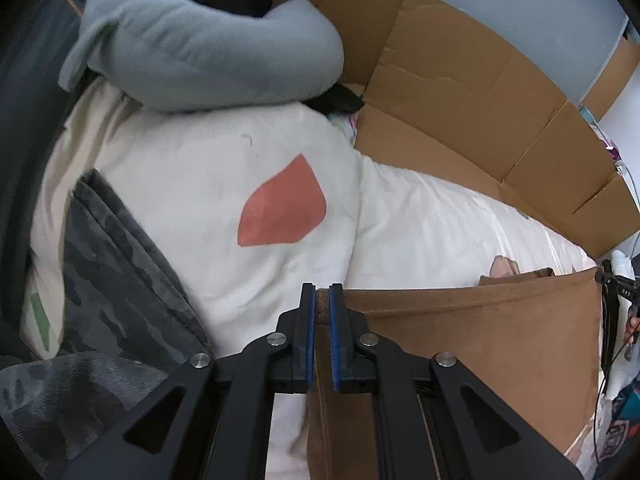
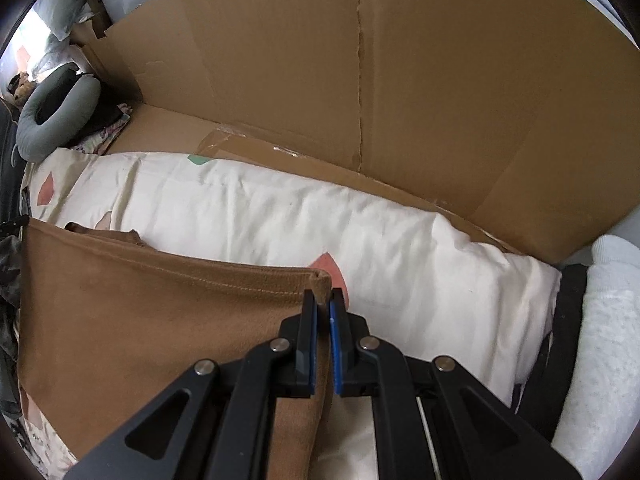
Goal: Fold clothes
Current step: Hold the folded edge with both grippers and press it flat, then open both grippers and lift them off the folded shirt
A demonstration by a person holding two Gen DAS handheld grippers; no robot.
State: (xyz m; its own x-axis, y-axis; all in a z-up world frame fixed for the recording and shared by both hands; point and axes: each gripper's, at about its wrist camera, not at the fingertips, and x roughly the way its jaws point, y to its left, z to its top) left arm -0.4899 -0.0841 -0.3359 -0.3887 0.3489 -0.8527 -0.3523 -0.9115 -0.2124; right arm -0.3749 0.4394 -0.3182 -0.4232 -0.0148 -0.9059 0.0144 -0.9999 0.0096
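- A brown garment (image 1: 460, 344) is held stretched over a cream bedspread (image 1: 248, 160), in front of a cardboard sheet (image 2: 360, 80).
- One corner of its hemmed edge is pinched by the closed left gripper (image 1: 322, 292); the other corner is clamped in the right gripper (image 2: 323, 296).
- The cloth is judged soft, limp and light, with a brushed, non-slippery surface.
- Sagging between the grips is to be expected unless tension is maintained.
- The stitched corners are judged the best places to be gripped, since the hem resists stretching.

Matt, suede-like brown cloth garment (image 1: 460, 340) over smooth white cotton bedding (image 1: 420, 220), beside rough cardboard (image 2: 440, 80).
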